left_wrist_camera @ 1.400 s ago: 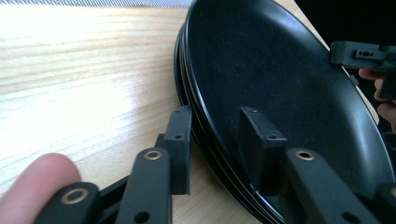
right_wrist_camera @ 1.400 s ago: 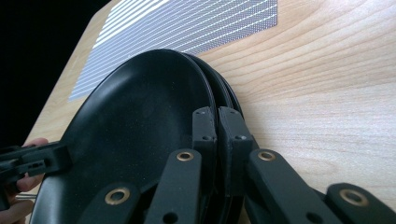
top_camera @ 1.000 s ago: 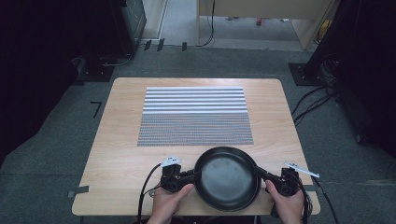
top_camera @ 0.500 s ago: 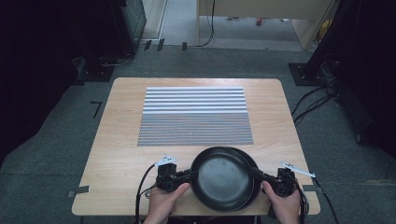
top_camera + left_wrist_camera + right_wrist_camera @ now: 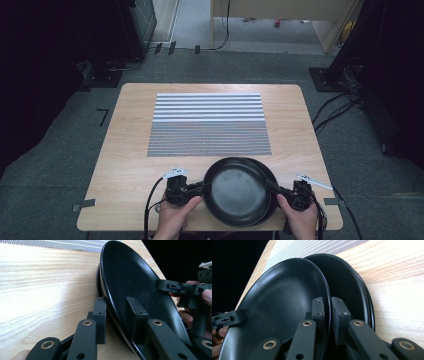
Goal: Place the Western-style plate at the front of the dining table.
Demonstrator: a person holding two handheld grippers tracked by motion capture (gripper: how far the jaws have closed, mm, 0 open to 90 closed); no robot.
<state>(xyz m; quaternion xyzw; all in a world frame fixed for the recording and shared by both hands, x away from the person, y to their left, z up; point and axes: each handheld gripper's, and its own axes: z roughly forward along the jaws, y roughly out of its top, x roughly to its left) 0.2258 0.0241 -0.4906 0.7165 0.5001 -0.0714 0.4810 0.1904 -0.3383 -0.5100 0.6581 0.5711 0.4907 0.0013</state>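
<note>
A: Both hands are working at the near edge of the table [image 5: 125, 150]. The left gripper [image 5: 196, 190] is pinching the rim of the top plate [image 5: 235, 190], one pad inside the bowl, one under the edge.

B: And the right gripper [image 5: 276, 189] is straddling the opposite rim. Its jaws have just been easing open, with the rim between them; I can't tell whether the pads are pressing on it.

A: The plate is spanning the gap between the two grippers, sitting a little off-centre on the plate stack [image 5: 269, 175] beneath, which is peeking out on the right gripper's side.

B: Beyond both sets of jaws, the striped mat [image 5: 210, 125] is lying flat, apart from the plates.
</note>
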